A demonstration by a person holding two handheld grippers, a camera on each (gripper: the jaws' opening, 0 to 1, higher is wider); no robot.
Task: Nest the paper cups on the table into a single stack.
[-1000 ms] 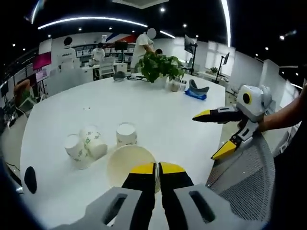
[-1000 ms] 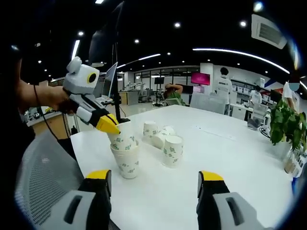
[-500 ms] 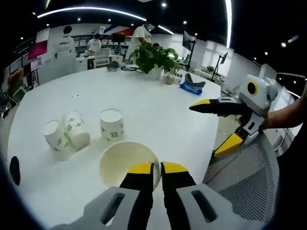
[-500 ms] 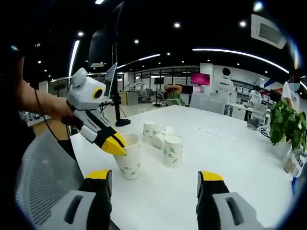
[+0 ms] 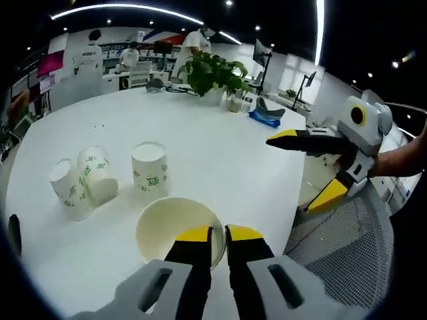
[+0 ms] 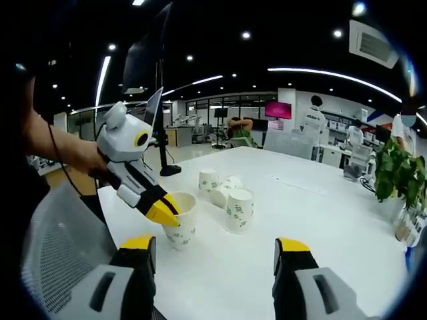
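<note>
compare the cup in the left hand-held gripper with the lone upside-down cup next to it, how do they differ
The held cup stands mouth up, its cream inside showing; the upside-down cup rests on its rim, base up. The held cup is pinched at its rim by the shut left hand-held gripper; the upside-down cup stands free on the table. In the right gripper view the held cup sits nearer the table edge. Both are white paper cups with green print.

On the round white table (image 6: 320, 220), a printed paper cup (image 6: 240, 210) stands between the nearest stacked paper cup (image 6: 179, 223) and a cluster of paper cups (image 6: 219, 187) behind. A leafy potted plant (image 5: 212, 75) sits at the far edge.
</note>
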